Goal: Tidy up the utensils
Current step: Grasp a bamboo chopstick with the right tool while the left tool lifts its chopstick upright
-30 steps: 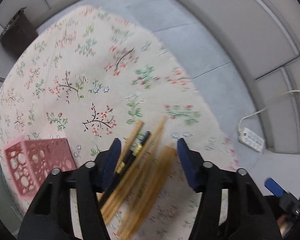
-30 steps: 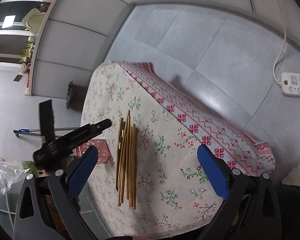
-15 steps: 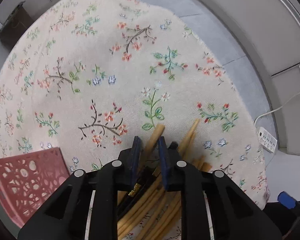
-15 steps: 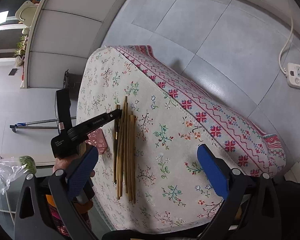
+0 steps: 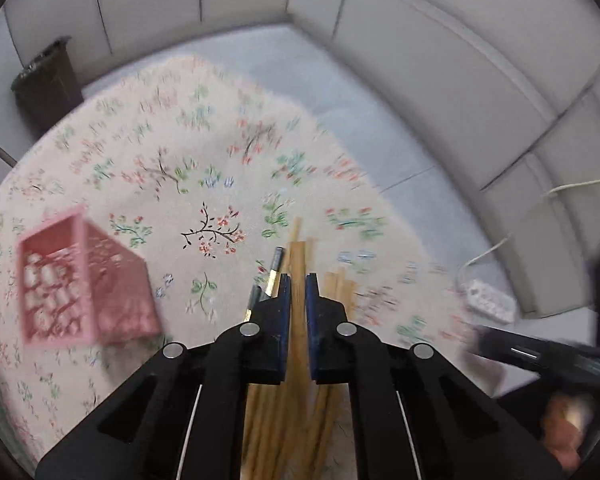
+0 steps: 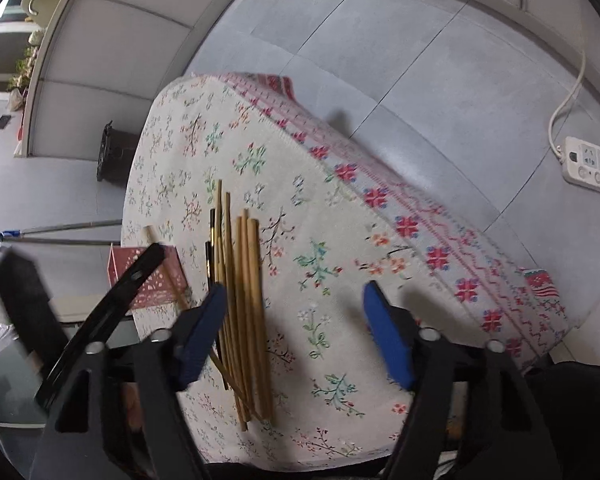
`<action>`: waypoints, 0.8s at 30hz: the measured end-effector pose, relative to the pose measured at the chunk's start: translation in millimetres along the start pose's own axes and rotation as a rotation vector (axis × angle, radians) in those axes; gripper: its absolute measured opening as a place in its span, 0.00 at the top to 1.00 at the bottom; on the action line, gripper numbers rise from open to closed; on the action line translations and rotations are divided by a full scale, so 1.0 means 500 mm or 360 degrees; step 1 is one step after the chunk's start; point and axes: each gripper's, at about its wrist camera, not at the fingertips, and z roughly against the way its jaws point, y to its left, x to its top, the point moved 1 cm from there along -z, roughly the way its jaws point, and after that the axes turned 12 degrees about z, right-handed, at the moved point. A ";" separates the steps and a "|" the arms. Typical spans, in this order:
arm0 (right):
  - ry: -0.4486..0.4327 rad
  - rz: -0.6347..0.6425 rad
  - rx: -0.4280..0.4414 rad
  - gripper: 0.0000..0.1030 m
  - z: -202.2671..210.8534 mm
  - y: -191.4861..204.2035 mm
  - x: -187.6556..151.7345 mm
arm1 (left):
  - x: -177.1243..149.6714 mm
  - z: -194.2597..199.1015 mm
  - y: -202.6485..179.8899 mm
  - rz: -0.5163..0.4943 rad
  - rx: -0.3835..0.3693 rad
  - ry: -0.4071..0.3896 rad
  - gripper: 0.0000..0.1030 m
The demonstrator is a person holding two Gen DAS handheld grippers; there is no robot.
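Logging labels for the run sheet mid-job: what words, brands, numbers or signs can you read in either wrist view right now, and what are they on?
No legible text in either view.
Left gripper arm, seen from the right wrist: a faint mark, too blurred to read.
Power strip: only socket and button shapes, no readable label.
Dark chopsticks: gold bands, no lettering visible.
Pink basket and tablecloth: patterns only, no writing.

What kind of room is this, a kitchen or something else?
Probably not a kitchen: more likely a plain room or office set up for recording. A table under a floral tablecloth stands on grey floor tiles by panelled walls, with a power strip on the floor. Only chopsticks and a pink basket suggest housework.
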 end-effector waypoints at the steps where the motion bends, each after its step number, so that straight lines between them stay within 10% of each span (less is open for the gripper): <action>1: 0.0011 0.0000 0.0001 0.53 -0.009 0.008 0.002 | -0.010 0.022 -0.003 -0.0013 -0.0021 -0.0033 0.94; 12: 0.0066 0.0098 -0.0125 0.80 -0.111 0.108 0.047 | -0.129 0.241 0.025 -0.0063 -0.0129 -0.0410 0.94; 24: 0.0155 0.0193 -0.0382 0.88 -0.167 0.130 0.070 | -0.160 0.303 0.042 -0.0010 -0.0205 -0.0529 0.94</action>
